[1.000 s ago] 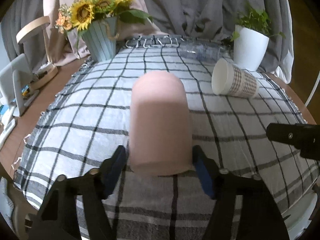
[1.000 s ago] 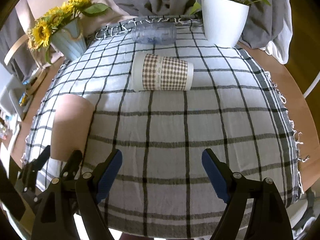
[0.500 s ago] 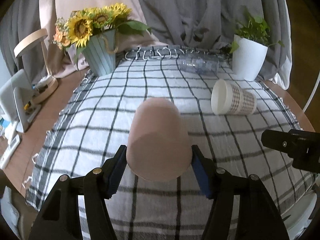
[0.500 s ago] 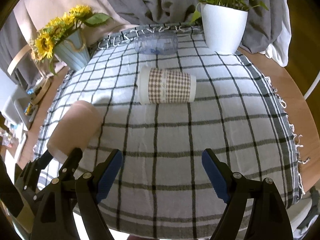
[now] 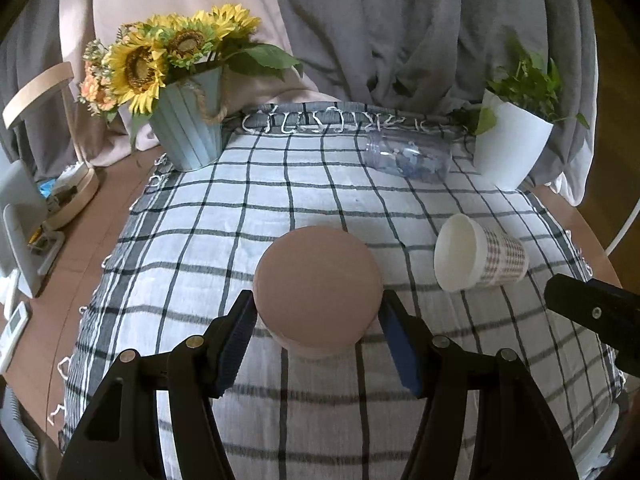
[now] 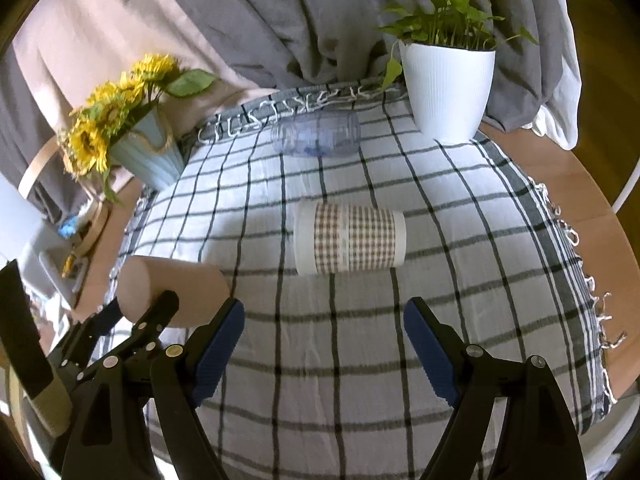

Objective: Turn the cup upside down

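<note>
The left gripper (image 5: pixel 318 336) is clenched on the pink cup (image 5: pixel 318 292), its blue pads (image 5: pixel 236 340) pressed against the cup's two sides. The cup is held on its side above the near-left part of the checked tablecloth (image 5: pixel 280 200), with its closed flat bottom facing the left wrist camera (the mouth points away, out of sight). In the right wrist view the same pink cup (image 6: pixel 176 284) shows at the left, lying horizontal in the left gripper's (image 6: pixel 160 312) fingers.

The right gripper (image 6: pixel 324 344) is spread wide with nothing between its jaws, hovering over the near edge of the cloth. A checked paper cup (image 6: pixel 350 244) lies on its side near the cloth's middle, ahead of it. A clear plastic cup (image 6: pixel 316 140) lies toward the far edge, between the sunflower vase (image 6: pixel 144 156) at the far-left corner and the white plant pot (image 6: pixel 448 92) at the far-right corner.
</note>
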Demonstrator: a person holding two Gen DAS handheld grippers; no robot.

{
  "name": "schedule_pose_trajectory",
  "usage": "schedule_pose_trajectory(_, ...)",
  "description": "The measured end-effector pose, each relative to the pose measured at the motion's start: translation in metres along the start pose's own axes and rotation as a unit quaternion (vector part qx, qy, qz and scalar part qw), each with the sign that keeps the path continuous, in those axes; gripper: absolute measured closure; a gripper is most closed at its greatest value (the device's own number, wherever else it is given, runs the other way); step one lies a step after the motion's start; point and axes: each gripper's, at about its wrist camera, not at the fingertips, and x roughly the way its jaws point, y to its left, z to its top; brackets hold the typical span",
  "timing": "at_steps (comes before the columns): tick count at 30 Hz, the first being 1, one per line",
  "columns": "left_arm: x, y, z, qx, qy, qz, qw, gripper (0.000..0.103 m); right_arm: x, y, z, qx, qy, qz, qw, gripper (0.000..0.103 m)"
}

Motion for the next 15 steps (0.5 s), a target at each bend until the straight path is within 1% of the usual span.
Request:
schedule_pose_trajectory(5, 0.009, 0.001, 0.009, 0.004, 0.01, -0.005, 0.9999, 0.041, 0.002, 0.003, 0.011, 0.007, -0.008, 0.001, 1.0, 0.021)
schedule_pose_trajectory(10, 0.013, 0.0, 0.012, 0.006, 0.015, -0.004, 0.9999, 0.041, 0.004, 0.003, 0.015, 0.009, -0.007, 0.001, 1.0, 0.021)
schedule_pose_trajectory(15, 0.01, -0.001, 0.014, 0.007, 0.006, 0.01, 0.9999, 0.04, 0.004, 0.003, 0.016, 0.008, -0.005, 0.004, 1.0, 0.021)
